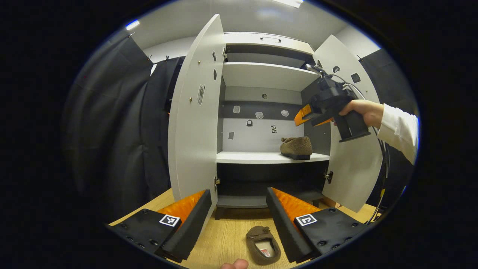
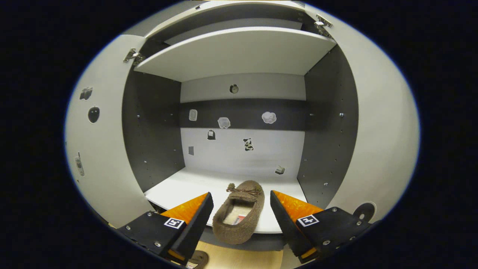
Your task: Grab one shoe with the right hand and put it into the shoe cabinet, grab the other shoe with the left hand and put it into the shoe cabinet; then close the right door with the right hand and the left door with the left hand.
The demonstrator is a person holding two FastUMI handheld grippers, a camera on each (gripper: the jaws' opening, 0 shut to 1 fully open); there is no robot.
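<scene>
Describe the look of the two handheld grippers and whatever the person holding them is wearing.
Each gripper has two wedge-shaped fingers on black bolted plates, each plate carrying a square black-and-white marker tag. The right gripper, seen in the left gripper view, has a boxy black body with a black pistol handle and thin cables trailing from it. The hand holding it wears a white long sleeve.

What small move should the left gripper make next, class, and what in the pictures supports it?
Probably lower the left gripper onto the shoe on the floor and close on it. Its fingers stand open above that shoe, while the other shoe already rests on the cabinet shelf, released between the right gripper's open fingers. Both doors are open.
</scene>
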